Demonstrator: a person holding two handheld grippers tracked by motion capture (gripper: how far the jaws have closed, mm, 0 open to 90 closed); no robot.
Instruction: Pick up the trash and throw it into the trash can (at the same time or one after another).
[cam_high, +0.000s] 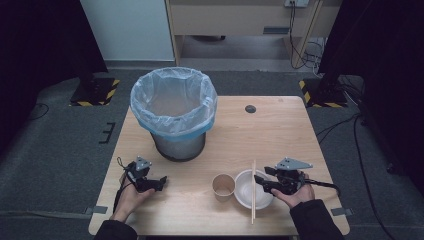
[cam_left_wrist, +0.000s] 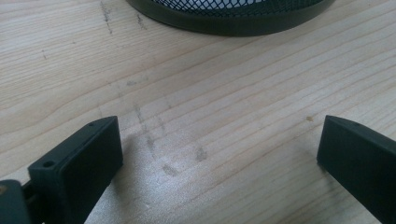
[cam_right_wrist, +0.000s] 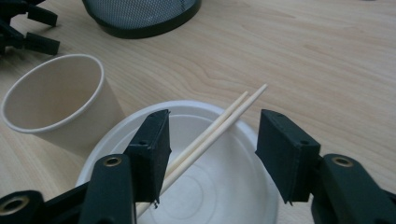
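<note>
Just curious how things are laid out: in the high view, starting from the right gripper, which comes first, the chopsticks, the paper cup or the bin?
1. Chopsticks, between the right gripper's jaws.
2. Paper cup, to the left.
3. Bin, far left.

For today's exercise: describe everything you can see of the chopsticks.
The chopsticks are two thin, pale wooden sticks lying side by side across the white bowl, resting on its rim, both ends overhanging. The right tool straddles them with its jaws apart; the left jaw stands close against them, though contact is unclear.
</note>
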